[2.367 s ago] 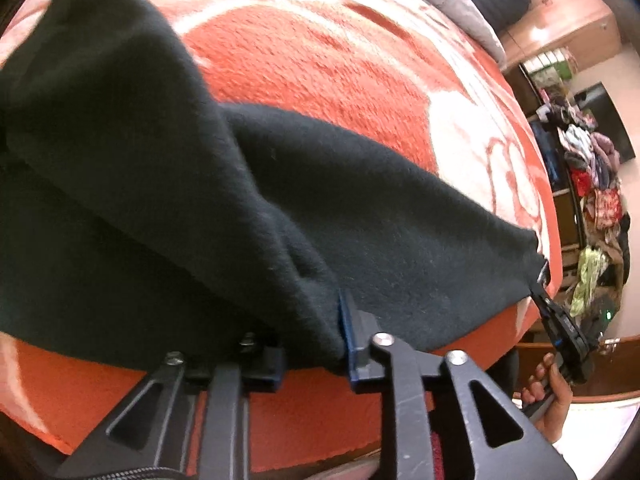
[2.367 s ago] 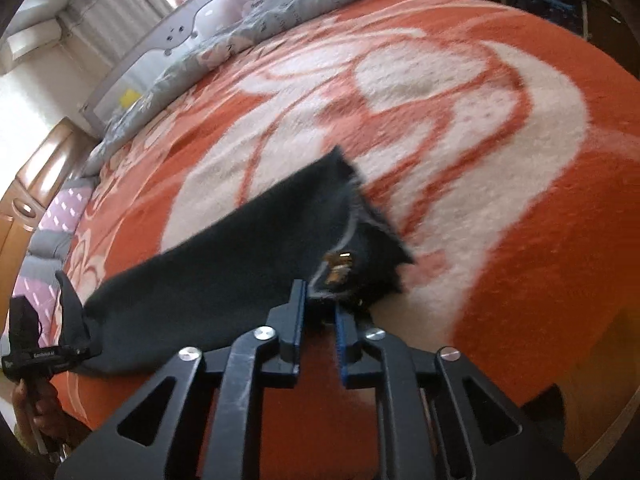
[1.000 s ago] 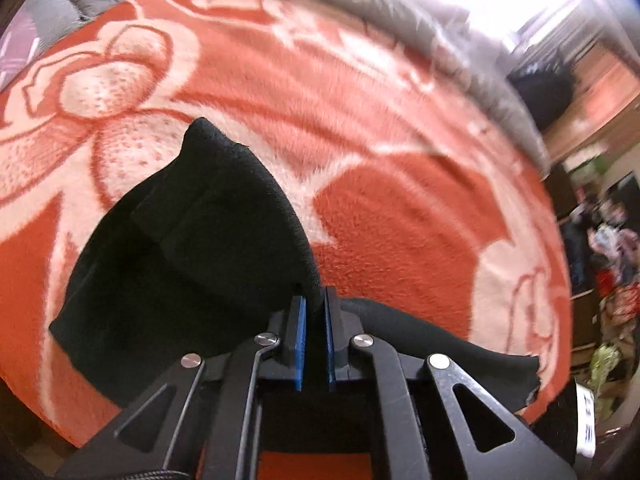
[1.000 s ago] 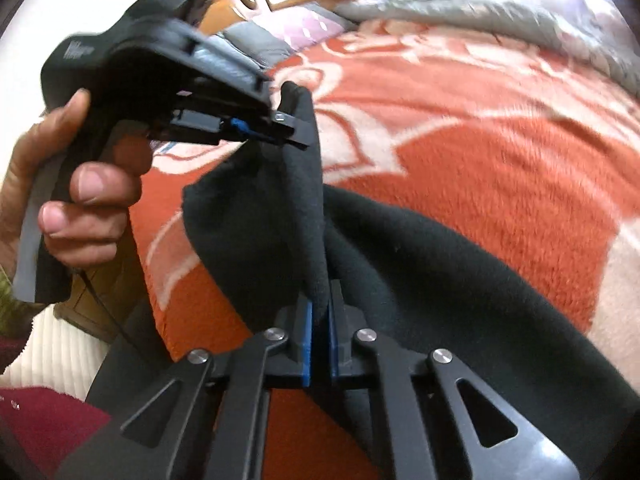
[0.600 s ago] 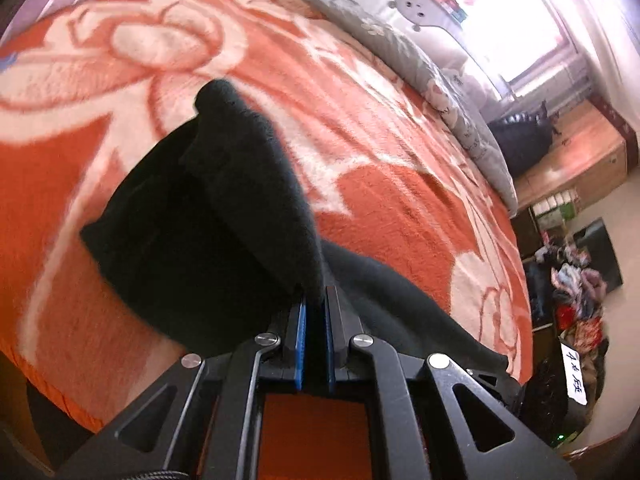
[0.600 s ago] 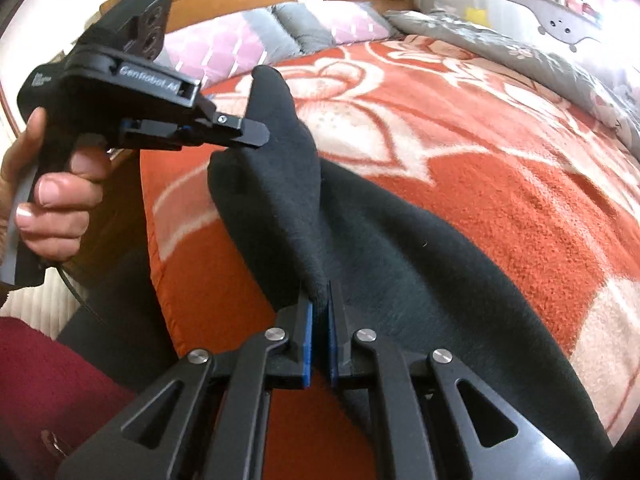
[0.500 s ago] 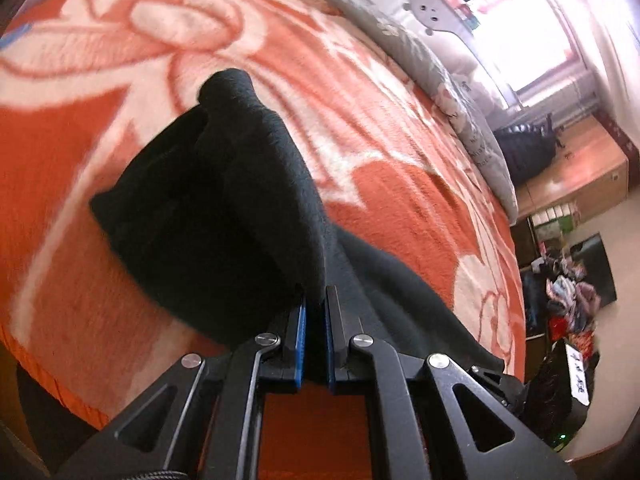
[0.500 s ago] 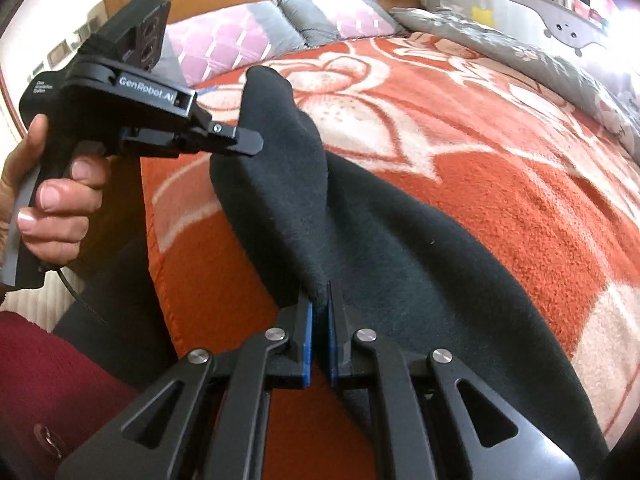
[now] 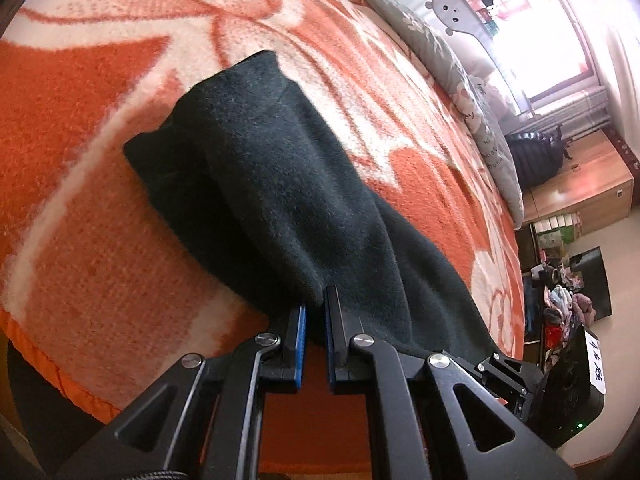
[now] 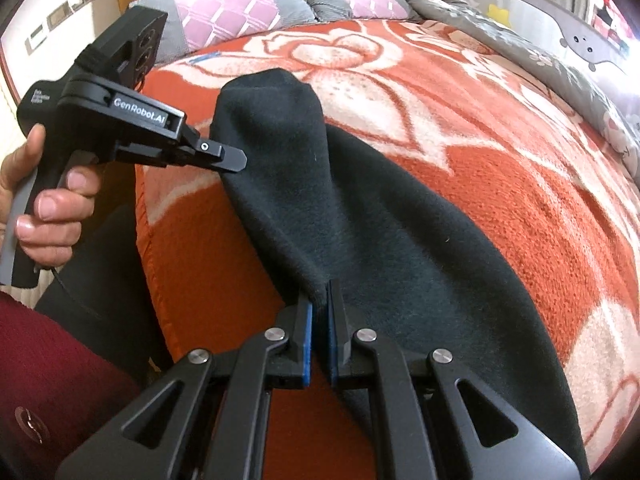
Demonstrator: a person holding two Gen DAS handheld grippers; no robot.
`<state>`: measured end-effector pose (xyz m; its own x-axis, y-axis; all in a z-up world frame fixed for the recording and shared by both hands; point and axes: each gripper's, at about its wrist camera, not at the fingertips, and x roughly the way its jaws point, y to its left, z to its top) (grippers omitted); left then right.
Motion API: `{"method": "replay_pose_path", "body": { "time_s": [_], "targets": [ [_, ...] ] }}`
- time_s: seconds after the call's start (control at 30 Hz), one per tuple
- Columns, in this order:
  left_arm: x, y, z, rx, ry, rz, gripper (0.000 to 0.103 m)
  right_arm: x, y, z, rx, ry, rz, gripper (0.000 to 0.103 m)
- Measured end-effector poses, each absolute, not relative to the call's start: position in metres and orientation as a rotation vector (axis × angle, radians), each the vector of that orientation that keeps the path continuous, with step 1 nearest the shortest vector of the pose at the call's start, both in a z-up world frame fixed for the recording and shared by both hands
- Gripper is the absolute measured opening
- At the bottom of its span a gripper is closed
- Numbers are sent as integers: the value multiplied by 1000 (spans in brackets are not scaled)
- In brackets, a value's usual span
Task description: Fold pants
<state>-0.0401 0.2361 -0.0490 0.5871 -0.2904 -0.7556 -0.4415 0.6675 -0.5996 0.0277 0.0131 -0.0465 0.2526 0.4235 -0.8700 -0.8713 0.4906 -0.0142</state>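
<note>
The black fleece pants [image 9: 280,200] lie on the orange and white bed blanket [image 9: 100,260], with one layer folded over another. My left gripper [image 9: 315,312] is shut on the near edge of the pants. My right gripper [image 10: 319,312] is shut on the same edge further along. The pants also fill the middle of the right wrist view [image 10: 360,220]. The left gripper shows there too [image 10: 236,160], held in a hand, its tip at the pants' edge. The right gripper's body shows at the lower right of the left wrist view [image 9: 520,376].
Pink and grey pillows [image 10: 240,4] and a wooden headboard lie at the bed's head. A grey quilt [image 9: 460,80] and a bed rail run along the far side. The blanket's edge [image 9: 60,380] is close below me. A cluttered floor and cabinets [image 9: 572,208] lie beyond.
Both grippers have lowered the folded layer toward the blanket. The raised ridge of cloth has flattened and spread over the lower layer. Both grips stay shut.
</note>
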Motion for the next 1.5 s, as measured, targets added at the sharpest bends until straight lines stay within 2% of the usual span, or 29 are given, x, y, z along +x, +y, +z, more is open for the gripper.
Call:
{"method": "replay_pose_path", "body": {
  "time_s": [0.13, 0.23, 0.33, 0.37, 0.4, 0.63, 0.93, 1.17, 1.3, 1.5],
  "targets": [
    [-45, 241, -58, -885, 1001, 110, 9, 29, 15, -48, -556, 979, 942, 14],
    [-50, 242, -54, -863, 1007, 131, 16, 28, 14, -44, -541, 981, 938, 17],
    [-53, 243, -47, -831, 1014, 166, 43, 29, 10, -37, -473, 994, 963, 25],
    [-55, 244, -45, -821, 1017, 186, 58, 31, 8, -33, -440, 996, 972, 28],
    [-57, 245, -43, -823, 1013, 201, 62, 32, 6, -31, -418, 995, 976, 31],
    [-57, 272, -39, -921, 993, 257, 62, 60, -3, -13, -270, 988, 932, 32],
    [-43, 309, -42, -988, 987, 306, 63, 148, -9, -19, -107, 1067, 753, 32],
    [-34, 308, -56, -985, 1008, 314, 63, 185, 21, -54, -199, 1182, 756, 32],
    [-36, 307, -61, -989, 992, 298, 63, 187, 34, -80, -288, 1276, 779, 37],
    [-30, 309, -65, -985, 976, 296, 61, 183, 45, -89, -366, 1276, 821, 40]
  ]
}}
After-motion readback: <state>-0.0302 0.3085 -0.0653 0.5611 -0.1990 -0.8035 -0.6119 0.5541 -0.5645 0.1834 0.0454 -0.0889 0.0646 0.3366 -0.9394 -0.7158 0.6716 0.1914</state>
